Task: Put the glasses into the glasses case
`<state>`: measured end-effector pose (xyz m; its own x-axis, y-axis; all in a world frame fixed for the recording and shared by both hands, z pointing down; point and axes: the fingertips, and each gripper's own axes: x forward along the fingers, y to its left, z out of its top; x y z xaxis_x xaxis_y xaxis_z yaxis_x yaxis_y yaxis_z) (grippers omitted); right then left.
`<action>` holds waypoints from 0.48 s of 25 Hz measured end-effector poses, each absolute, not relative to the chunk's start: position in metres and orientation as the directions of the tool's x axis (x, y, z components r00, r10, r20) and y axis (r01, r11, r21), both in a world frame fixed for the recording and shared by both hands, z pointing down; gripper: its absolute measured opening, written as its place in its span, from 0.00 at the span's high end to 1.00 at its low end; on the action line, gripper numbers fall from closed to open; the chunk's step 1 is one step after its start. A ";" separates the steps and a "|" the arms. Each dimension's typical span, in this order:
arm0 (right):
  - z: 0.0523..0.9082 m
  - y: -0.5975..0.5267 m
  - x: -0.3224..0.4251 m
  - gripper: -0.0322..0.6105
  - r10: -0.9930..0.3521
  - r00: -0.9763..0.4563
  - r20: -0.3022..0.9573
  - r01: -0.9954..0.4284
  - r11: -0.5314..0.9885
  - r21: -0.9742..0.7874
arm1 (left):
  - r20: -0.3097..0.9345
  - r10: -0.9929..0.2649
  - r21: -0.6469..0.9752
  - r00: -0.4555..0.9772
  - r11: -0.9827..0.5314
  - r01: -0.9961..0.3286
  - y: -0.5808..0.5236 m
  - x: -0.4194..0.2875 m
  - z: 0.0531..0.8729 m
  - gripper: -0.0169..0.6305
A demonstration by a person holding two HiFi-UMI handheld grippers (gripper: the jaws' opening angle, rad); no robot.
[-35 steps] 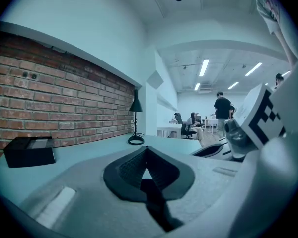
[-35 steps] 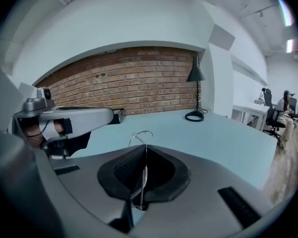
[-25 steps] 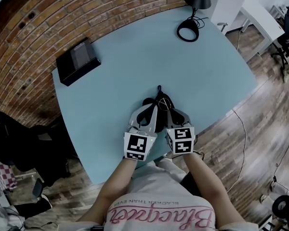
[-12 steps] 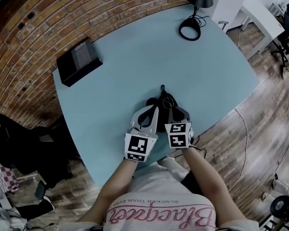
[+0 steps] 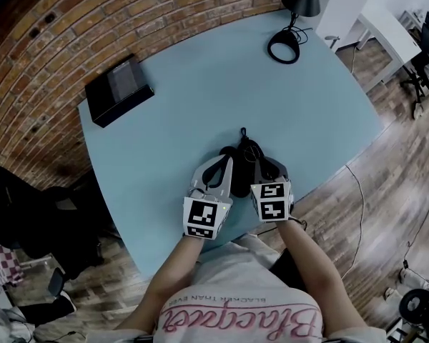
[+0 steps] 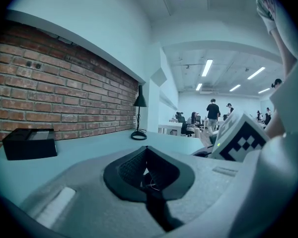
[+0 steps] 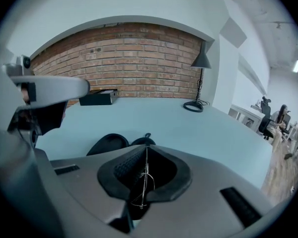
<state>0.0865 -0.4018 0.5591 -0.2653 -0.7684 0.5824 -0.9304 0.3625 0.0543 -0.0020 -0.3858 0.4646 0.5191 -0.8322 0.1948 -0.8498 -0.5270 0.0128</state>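
The black glasses case [image 5: 242, 151] lies open on the blue table [image 5: 200, 84] near its front edge, and in the right gripper view the case [image 7: 109, 142] lies just ahead of the jaws. My right gripper [image 5: 261, 166] [image 7: 146, 150] is shut on the thin wire glasses [image 7: 144, 182], which hang between its pads. My left gripper [image 5: 224, 168] [image 6: 147, 150] is close beside it, over the case's left side and also shut. A thin loop of the wire glasses [image 6: 150, 182] shows between its pads. The case is out of the left gripper view.
A black box [image 5: 118, 91] sits at the table's far left by the brick wall. A black desk lamp [image 5: 286, 45] with a round base stands at the far right corner. The table's front edge is right under the grippers. People sit far off [image 6: 211, 115].
Both grippers stay shut and close together over the case. The right one has drifted slightly to the right and nearer to me.
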 end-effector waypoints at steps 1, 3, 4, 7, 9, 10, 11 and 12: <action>0.552 -0.402 0.088 0.93 -0.775 -0.272 0.570 -0.930 0.363 0.050 | 0.189 -0.833 0.015 0.519 -0.527 -0.850 -0.386 -0.002 0.463 0.97; 0.537 -0.400 0.092 0.93 -0.787 -0.287 0.545 -0.930 0.366 0.039 | 0.177 -0.835 0.017 0.521 -0.526 -0.850 -0.385 -0.003 0.459 0.97; 0.529 -0.398 0.093 0.93 -0.793 -0.295 0.532 -0.930 0.367 0.031 | 0.172 -0.836 0.018 0.521 -0.526 -0.850 -0.384 -0.003 0.458 0.97; 0.507 -0.391 0.095 0.93 -0.808 -0.326 0.491 -0.923 0.383 0.017 | 0.155 -0.839 0.024 0.522 -0.525 -0.851 -0.380 -0.004 0.453 0.97; 0.489 -0.385 0.095 0.93 -0.821 -0.341 0.457 -0.918 0.396 0.027 | 0.135 -0.839 0.025 0.528 -0.529 -0.848 -0.377 -0.004 0.445 0.97; 0.480 -0.381 0.095 0.93 -0.829 -0.348 0.438 -0.915 0.402 0.035 | 0.124 -0.839 0.027 0.530 -0.531 -0.847 -0.375 -0.005 0.441 0.97; 0.470 -0.378 0.094 0.93 -0.835 -0.359 0.417 -0.911 0.411 0.039 | 0.111 -0.839 0.029 0.533 -0.533 -0.846 -0.373 -0.005 0.436 0.97; 0.461 -0.374 0.092 0.93 -0.839 -0.374 0.396 -0.905 0.423 0.041 | 0.097 -0.839 0.031 0.536 -0.536 -0.844 -0.371 -0.006 0.431 0.97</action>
